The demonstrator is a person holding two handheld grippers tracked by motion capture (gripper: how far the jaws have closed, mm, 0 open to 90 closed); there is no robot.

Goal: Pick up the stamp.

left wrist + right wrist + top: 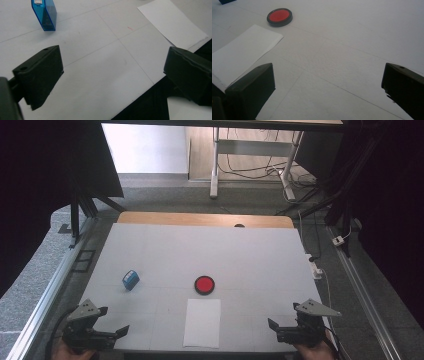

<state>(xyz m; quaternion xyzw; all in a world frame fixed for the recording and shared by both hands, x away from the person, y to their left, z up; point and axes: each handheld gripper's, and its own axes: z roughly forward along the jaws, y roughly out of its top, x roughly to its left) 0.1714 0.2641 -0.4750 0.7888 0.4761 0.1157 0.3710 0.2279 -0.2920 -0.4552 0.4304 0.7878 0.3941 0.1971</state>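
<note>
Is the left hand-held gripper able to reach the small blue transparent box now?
Probably yes: the left hand-held gripper is open, and bare white table lies between it and the small blue transparent box.

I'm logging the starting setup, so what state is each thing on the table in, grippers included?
Left gripper: jaws wide open, holding nothing, at the table's near left corner.
Right gripper: jaws wide open, holding nothing, at the near right corner.
Blue box: lying on the table, untouched.
Red round pad: flat, red face showing, uncovered.
White sheet: flat at the near edge, unfolded.
</note>
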